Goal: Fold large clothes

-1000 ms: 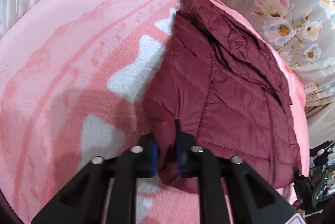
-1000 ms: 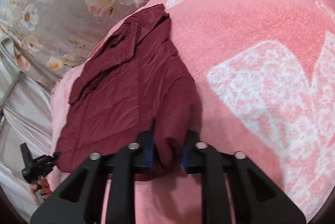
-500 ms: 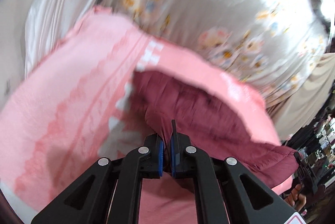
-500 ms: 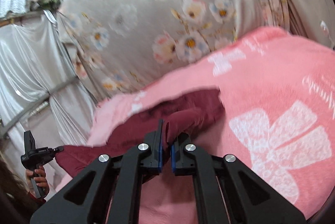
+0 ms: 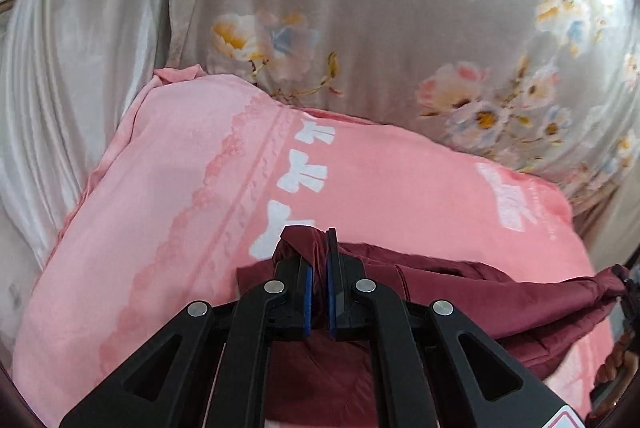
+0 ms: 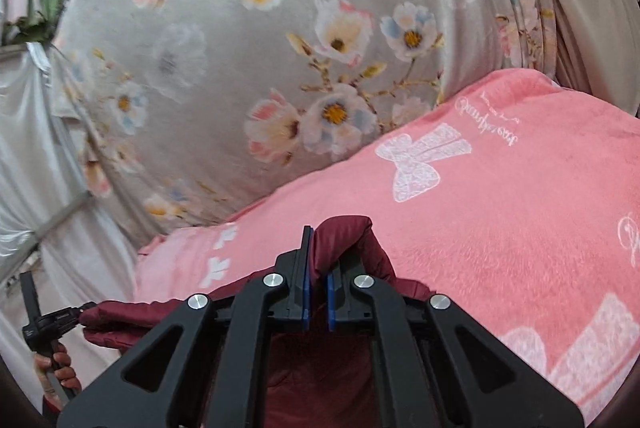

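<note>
A dark red quilted jacket (image 5: 460, 292) hangs stretched between my two grippers above a pink blanket (image 5: 180, 188). My left gripper (image 5: 318, 292) is shut on one bunched corner of the jacket. My right gripper (image 6: 318, 292) is shut on another corner of the jacket (image 6: 344, 248), which bulges out above the fingers. Most of the jacket hangs below and behind the fingers, hidden. In the left wrist view the right gripper (image 5: 630, 292) shows at the right edge, holding the jacket's far end. In the right wrist view the left gripper (image 6: 52, 320) shows at the lower left.
The pink blanket with white bow prints (image 6: 500, 208) covers the bed. A grey floral cloth (image 5: 400, 28) hangs behind it, and white satin drapes (image 5: 60, 88) hang at the left.
Both grippers have closed on the jacket's near corners, lifted it off the blanket and carried it up and forward. The jacket lay flat a second ago and now hangs between them.
</note>
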The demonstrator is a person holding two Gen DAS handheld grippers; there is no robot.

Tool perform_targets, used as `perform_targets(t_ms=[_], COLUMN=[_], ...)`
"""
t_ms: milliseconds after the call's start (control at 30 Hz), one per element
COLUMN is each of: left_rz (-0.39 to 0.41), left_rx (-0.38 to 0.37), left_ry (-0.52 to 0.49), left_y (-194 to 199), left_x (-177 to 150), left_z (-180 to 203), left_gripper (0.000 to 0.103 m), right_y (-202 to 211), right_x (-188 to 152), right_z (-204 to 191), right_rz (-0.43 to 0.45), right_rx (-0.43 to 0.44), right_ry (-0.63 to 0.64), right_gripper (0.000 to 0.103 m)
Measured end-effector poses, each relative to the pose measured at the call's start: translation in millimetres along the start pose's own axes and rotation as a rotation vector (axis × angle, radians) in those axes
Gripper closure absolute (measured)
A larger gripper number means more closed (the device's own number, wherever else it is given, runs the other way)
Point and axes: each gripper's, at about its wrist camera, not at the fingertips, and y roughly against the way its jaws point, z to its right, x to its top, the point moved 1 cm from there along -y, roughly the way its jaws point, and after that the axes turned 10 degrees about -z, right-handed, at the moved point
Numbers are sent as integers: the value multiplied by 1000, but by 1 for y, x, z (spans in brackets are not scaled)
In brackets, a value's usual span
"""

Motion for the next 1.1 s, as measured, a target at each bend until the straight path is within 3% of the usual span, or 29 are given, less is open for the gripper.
perform_targets(t_ms=[200,333,467,600,733,800,867,933,1000,1100], left_rz=[-135,-234,-274,-269,-257,-244,-226,-191,-95,29], left_rx=[132,173,185,140,100,84,59,80,192,251], left_ry=[-14,-3,1,20,37,44,49,53,64,52], left_y=[-105,-168,-201,-213,-215,-206,-195,-177,-151,-113], left_x=[15,7,-3,-4,-2,2,8,16,25,37], left_z=[3,-7,-15,-21,-25,-28,-31,-35,-42,-50], left_gripper=[99,97,88,86,86,86,84,73,30,26], right_y=[-94,-137,-162,-179,-179,-168,-147,-114,-93,-74], right_x=[-3,-17,-29,-40,-37,-32,-26,-18,-13,-12], right_z=[26,39,48,56,59,60,61,57,51,35], right_rz=[-137,-208,-252,-281,-289,-272,-218,-114,-72,-57], right_rx=[-109,-174,-226,-260,-225,-175,-126,-128,-114,-121], right_ry=[-50,-47,-25,-14,-37,-64,-99,-112,-93,-38], right_gripper=[99,98,97,97,93,85,65,41,41,41])
